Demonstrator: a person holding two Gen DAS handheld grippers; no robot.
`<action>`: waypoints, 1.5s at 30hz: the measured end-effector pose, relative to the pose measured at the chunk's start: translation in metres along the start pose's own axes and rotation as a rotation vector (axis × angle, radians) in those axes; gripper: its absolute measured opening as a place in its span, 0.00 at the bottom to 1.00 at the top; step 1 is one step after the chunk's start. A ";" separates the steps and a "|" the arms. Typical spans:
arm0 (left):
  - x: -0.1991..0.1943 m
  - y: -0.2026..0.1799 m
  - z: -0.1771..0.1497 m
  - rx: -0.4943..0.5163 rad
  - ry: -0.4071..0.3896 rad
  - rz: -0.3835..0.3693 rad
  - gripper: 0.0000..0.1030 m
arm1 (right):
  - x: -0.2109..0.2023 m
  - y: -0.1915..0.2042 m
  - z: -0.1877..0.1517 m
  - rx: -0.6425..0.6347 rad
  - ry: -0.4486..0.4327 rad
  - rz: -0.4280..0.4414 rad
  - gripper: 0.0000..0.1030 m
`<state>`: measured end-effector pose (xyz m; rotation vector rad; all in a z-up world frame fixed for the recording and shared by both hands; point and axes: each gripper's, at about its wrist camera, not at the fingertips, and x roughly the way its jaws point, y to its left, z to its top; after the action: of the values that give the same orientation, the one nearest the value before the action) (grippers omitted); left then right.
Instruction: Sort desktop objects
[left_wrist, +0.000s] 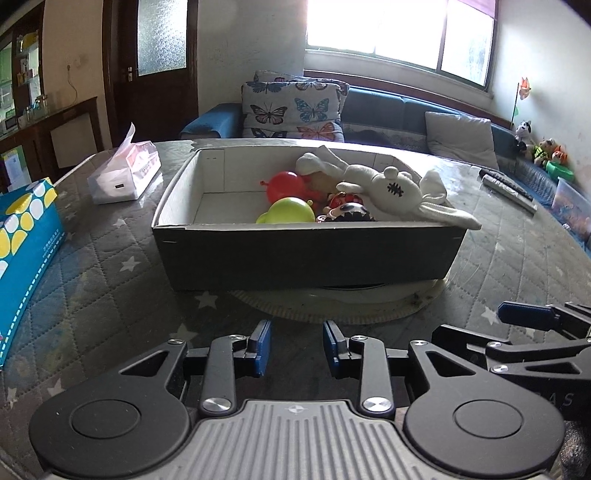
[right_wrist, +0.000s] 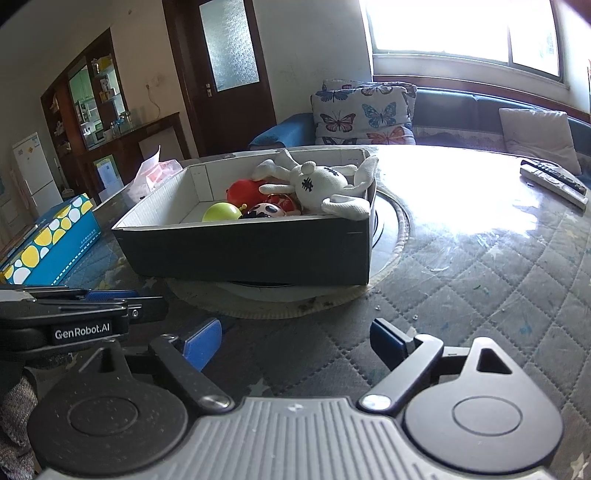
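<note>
A dark cardboard box (left_wrist: 306, 251) (right_wrist: 251, 251) stands on a round turntable on the quilted table. Inside lie a white plush rabbit (left_wrist: 391, 188) (right_wrist: 321, 182) draped over the right rim, a red ball toy (left_wrist: 282, 184) (right_wrist: 242, 190), a lime-green ball toy (left_wrist: 290, 210) (right_wrist: 221, 212) and a red-and-black doll (left_wrist: 347, 208) (right_wrist: 275, 206). My left gripper (left_wrist: 296, 347) hovers short of the box, jaws apart, nothing between the blue pads. My right gripper (right_wrist: 295, 343) is beside it, open wide and empty.
A blue dotted tissue box (left_wrist: 26, 236) (right_wrist: 51, 240) lies at the left. A white tissue pack (left_wrist: 125, 173) sits behind it. Remote controls (left_wrist: 508, 188) (right_wrist: 554, 181) lie at the far right. A sofa with butterfly cushions (left_wrist: 295, 110) runs behind the table.
</note>
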<state>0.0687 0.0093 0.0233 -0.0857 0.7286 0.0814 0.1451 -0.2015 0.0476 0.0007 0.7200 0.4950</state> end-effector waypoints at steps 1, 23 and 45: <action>0.000 0.000 0.000 0.002 0.001 0.004 0.33 | 0.000 0.001 -0.001 0.002 0.003 0.002 0.89; 0.009 0.012 -0.001 0.023 0.033 0.098 0.33 | 0.014 0.014 0.005 -0.008 0.023 0.031 0.96; 0.035 0.024 0.015 0.022 0.059 0.111 0.33 | 0.047 0.014 0.017 0.029 0.091 0.015 0.97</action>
<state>0.1022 0.0367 0.0100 -0.0269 0.7928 0.1770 0.1803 -0.1660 0.0328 0.0104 0.8164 0.5014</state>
